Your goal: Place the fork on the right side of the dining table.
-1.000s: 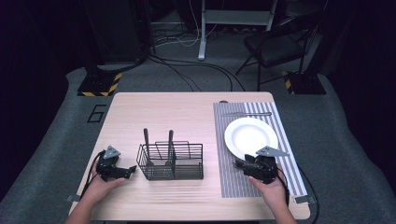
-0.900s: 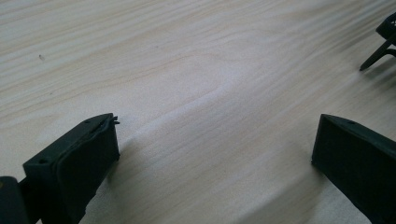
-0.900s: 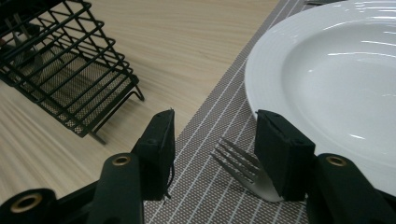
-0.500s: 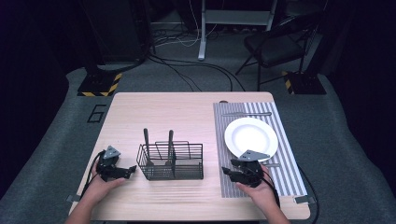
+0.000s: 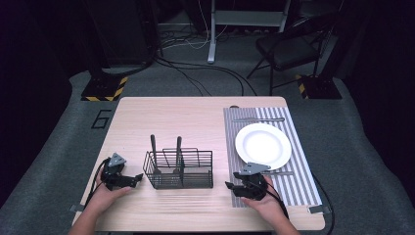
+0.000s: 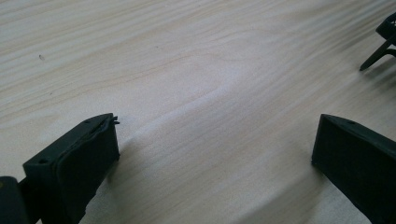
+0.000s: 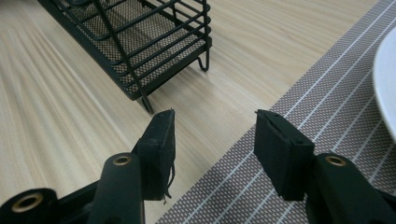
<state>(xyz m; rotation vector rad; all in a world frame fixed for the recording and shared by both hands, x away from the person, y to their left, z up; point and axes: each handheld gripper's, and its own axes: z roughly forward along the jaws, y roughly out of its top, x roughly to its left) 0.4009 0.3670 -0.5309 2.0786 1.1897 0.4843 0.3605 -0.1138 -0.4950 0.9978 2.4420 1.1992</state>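
Though empty-handed, black wire basket (image 5: 179,170) upright

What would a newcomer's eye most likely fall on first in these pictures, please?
Probably the white plate, bright against the striped placemat at the table's right. Next comes the black wire basket at the middle of the wooden table, with two dark handles standing up from it. The left gripper and right gripper flank it near the front edge, each with open jaws holding nothing.
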